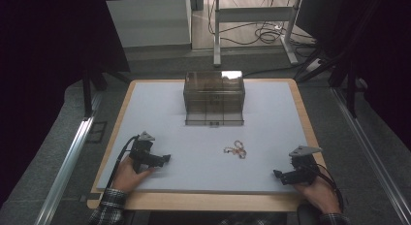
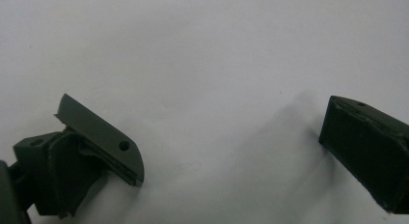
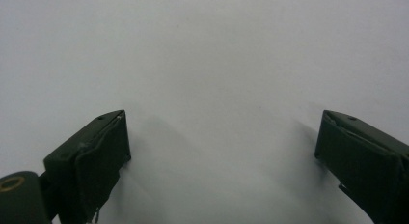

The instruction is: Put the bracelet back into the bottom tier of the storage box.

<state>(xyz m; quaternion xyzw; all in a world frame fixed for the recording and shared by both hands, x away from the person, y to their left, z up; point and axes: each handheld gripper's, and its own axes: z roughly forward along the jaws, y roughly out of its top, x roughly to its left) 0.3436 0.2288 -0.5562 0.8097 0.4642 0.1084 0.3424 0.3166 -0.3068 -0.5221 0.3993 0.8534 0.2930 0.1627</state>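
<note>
A small gold-coloured chain (image 1: 235,149) lies in a loose heap on the pale grey mat (image 1: 203,137), in front of a smoky clear box (image 1: 214,97) with small drawers along its base. My left gripper (image 1: 166,158) rests at the mat's near left, held by a hand in a plaid sleeve, pointing right. In the left gripper view my left gripper (image 2: 231,147) stands open over bare mat. My right gripper (image 1: 276,174) rests at the near right, pointing left. The right gripper (image 3: 222,147) is open too, with nothing between its jaws.
The mat lies on a wooden tabletop (image 1: 203,200) whose edge shows along the front. Metal rails (image 1: 68,162) run along both sides of the table. Beyond the far edge stand desk legs (image 1: 216,36) with loose cables on the floor.
</note>
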